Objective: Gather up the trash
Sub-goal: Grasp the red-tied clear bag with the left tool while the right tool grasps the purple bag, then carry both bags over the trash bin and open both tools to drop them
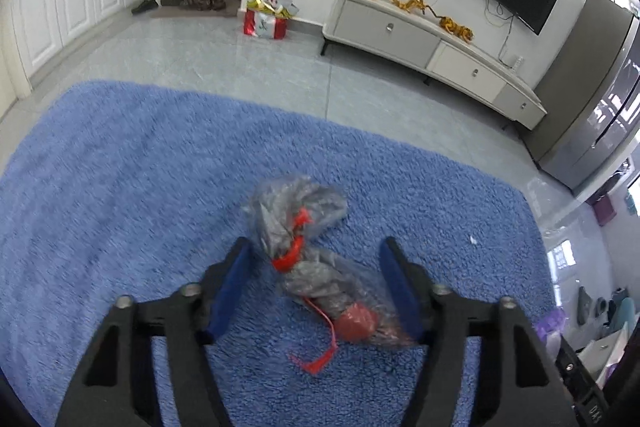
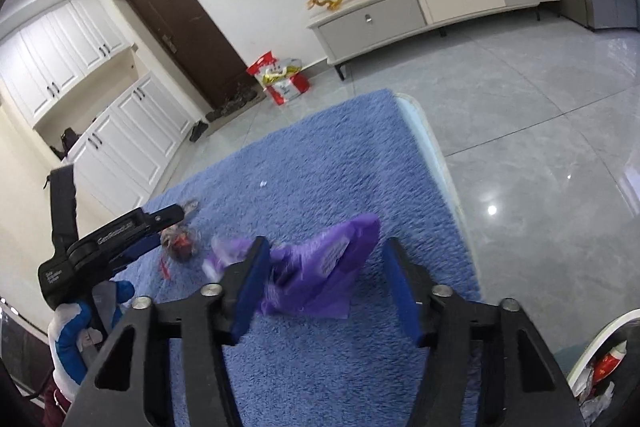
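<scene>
Trash — two pieces on the blue rug [image 1: 120, 167]. Item one: clear plastic wrapper [image 1: 316, 259] with red ribbon, lying between the blue pads of the left gripper [image 1: 316, 283]; its far end just beside the right pad, contact unclear, jaws parted. Item two: crumpled purple bag [image 2: 320, 271], between the pads of the right gripper [image 2: 326, 287] — left pad at its edge, jaws parted, not clamped.
</scene>
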`<state>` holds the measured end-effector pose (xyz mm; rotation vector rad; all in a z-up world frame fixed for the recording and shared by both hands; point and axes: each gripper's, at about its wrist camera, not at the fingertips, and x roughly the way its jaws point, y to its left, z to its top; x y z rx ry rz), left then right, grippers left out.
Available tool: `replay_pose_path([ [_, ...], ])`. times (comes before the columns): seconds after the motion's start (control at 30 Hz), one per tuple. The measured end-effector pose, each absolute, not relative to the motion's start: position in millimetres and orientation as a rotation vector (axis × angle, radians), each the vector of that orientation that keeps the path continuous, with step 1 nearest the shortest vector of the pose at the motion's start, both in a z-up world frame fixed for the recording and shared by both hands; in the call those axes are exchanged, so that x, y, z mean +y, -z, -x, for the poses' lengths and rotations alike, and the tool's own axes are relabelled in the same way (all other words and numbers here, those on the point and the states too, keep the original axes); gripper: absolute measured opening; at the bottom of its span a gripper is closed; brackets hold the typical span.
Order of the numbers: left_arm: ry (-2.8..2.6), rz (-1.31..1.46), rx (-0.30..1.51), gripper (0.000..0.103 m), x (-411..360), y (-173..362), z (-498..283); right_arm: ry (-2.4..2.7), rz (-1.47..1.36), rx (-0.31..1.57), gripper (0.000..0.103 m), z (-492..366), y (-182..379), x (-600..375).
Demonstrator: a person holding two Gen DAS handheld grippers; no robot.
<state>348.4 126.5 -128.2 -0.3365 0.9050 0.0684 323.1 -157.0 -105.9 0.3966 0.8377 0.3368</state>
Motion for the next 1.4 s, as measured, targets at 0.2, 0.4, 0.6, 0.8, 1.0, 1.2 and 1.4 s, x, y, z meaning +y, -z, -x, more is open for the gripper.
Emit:
replay_pose_path([
  [0.2, -0.052, 0.375, 0.905, 0.021, 133, 130, -335, -0.39, -0.357, 0.806, 0.017, -307, 96, -145],
  [0.4, -0.006, 0.411, 0.87, 0.014, 137, 115, -293, -0.434, -0.328, 0.782, 0.013, -277, 84, -134],
  [0.6, 0.009, 0.314, 0.801, 0.014, 128, 83, -226, -0.477, -0.286, 0.748, 0.013, -228, 66, -129],
  [0.8, -0.032, 0.213, 0.725, 0.014, 118, 56, -160, -0.479, -0.24, 0.7, 0.013, -173, 45, -133],
  [1.0, -0.053, 0.129, 0.659, 0.014, 102, 39, -107, -0.46, -0.188, 0.644, 0.013, -128, 25, -142],
  [1.2, -0.058, 0.06, 0.609, 0.014, 84, 27, -78, -0.433, -0.188, 0.627, 0.013, -104, 17, -156],
  [1.4, -0.063, 0.027, 0.577, 0.014, 72, 21, -60, -0.406, -0.206, 0.617, 0.013, -92, 15, -170],
])
